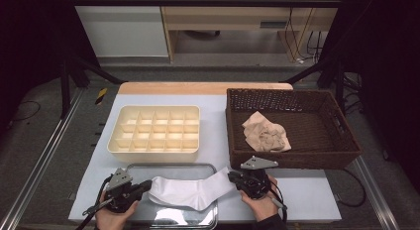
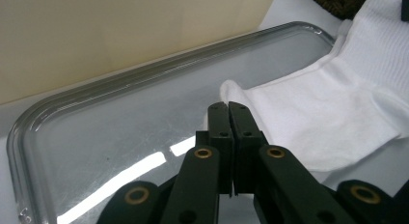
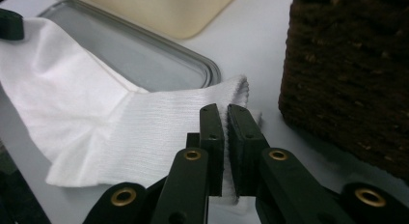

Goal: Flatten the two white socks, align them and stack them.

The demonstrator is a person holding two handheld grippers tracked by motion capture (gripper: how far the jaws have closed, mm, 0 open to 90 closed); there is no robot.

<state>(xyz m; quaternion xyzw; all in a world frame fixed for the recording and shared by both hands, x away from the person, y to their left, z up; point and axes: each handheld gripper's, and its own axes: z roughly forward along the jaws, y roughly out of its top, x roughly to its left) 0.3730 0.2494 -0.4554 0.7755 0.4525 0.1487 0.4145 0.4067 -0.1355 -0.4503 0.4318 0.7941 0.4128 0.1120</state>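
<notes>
Both hand-held grippers [image 1: 146, 184] [image 1: 231, 176] pinching white sock [image 1: 188, 191], no writing legible

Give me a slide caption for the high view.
Both grippers pinch a white sock stretched over a metal tray.

The high view looks forward and down over the metal tray [image 1: 171, 166]; both gripper views (close, low) share its rim.

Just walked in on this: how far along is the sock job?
Done: one white sock is out of the wicker basket, stretched over the metal tray. In hand: left gripper and right gripper each pinch an end. Left: the beige socks in the basket; the divided box is empty.
</notes>
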